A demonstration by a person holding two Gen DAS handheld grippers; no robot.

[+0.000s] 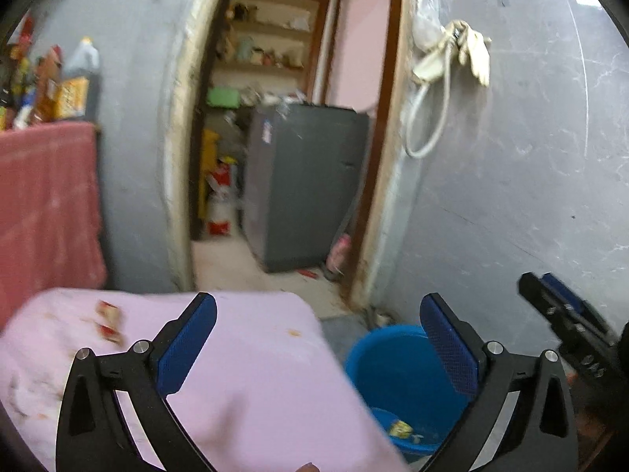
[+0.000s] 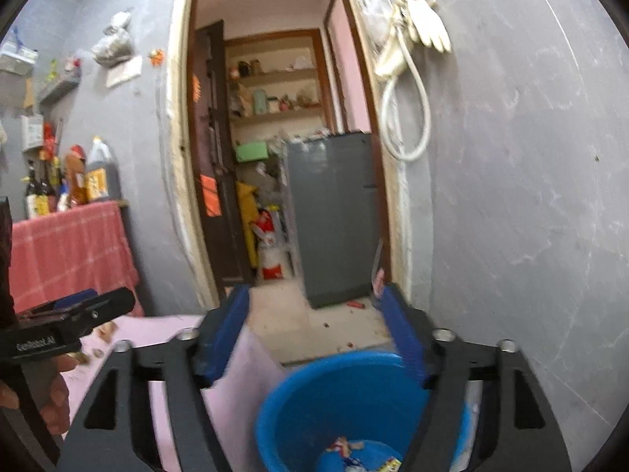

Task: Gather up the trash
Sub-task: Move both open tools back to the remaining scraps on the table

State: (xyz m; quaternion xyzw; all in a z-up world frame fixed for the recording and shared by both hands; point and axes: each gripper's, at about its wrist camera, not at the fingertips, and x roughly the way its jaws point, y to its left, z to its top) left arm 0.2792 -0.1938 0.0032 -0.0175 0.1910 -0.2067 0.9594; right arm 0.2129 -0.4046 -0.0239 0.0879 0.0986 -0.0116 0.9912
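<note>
Two pairs of tongs hang spread and empty over the scene, nothing between their blue ribbed pads: the left tongs (image 1: 318, 338) stand widest above the pink-covered desk (image 1: 255, 373), the right tongs (image 2: 314, 338) gape over the blue bucket (image 2: 314, 393).

By size, the desk comes first: a soft, fuzzy pink cloth drapes it, rounded at the far right corner, stained here and there. The bucket stands on the floor just beside the desk's right edge; it is smooth, glossy, round plastic.

Some trash is already collected, I judge: crumpled wrappers (image 2: 354, 452), shiny and printed in yellow, red and white, lie at the bucket's bottom. The job looks partly done, not finished. A few scraps (image 1: 110, 320) remain on the cloth near the desk's far left corner, small, reddish and crinkled, blurred too much to name. Tiny red bits (image 2: 355, 304) also dot the pale floor beyond the doorway; whether they count as trash I cannot tell.
</note>
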